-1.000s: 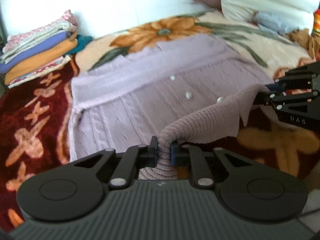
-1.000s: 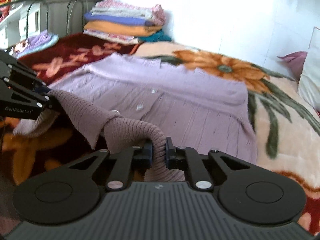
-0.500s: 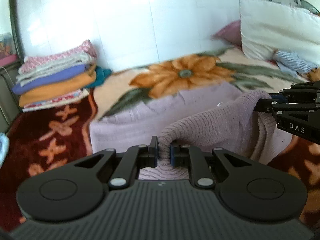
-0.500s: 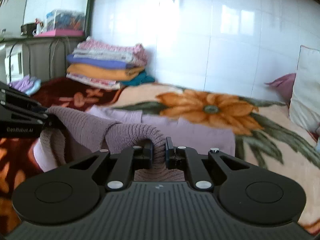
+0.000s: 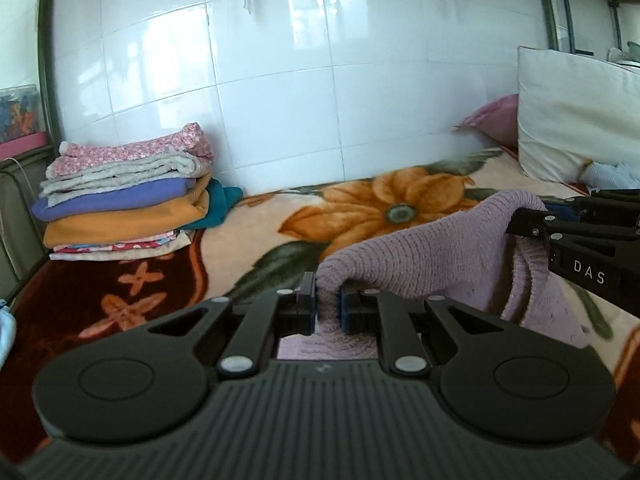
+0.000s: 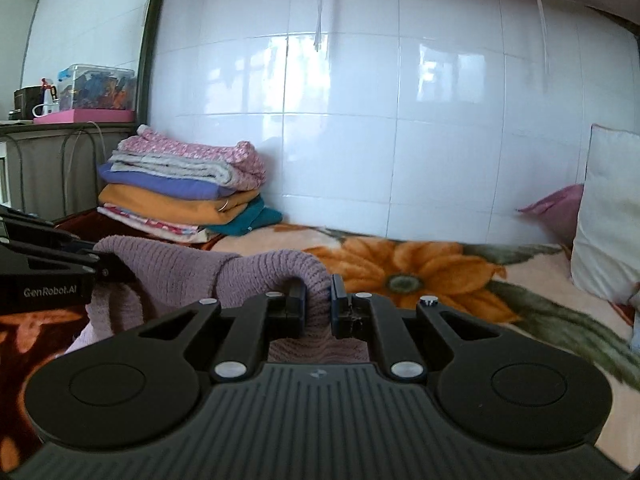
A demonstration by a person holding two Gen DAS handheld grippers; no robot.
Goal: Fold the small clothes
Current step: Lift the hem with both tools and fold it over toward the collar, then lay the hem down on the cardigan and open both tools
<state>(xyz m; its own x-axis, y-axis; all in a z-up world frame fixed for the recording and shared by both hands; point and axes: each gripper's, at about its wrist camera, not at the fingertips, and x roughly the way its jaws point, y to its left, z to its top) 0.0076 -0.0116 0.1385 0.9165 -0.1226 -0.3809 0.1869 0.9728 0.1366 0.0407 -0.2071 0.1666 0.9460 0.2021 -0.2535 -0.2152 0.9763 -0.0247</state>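
A lilac knit cardigan (image 5: pixel 420 256) hangs lifted between both grippers over the flowered blanket (image 5: pixel 380 208). My left gripper (image 5: pixel 328 300) is shut on one end of its ribbed hem. My right gripper (image 6: pixel 318 298) is shut on the other end of the cardigan (image 6: pixel 272 276). The hem sags a little between them and the rest of the garment drops out of sight below the grippers. In the left wrist view the right gripper (image 5: pixel 520 220) pokes in from the right edge. The right wrist view shows the left gripper (image 6: pixel 108 270) at its left edge.
A stack of folded clothes (image 5: pixel 124 196) lies at the back left against the white tiled wall (image 5: pixel 280 80). A white pillow (image 5: pixel 576 120) and a pink one (image 5: pixel 496 120) lean at the right. A shelf with a plastic box (image 6: pixel 96 88) stands left of the bed.
Both grippers have risen and tilted up, carrying the cardigan's hem away from the blanket. The flat-lying garment has dropped out of view and the wall now fills the upper frames.
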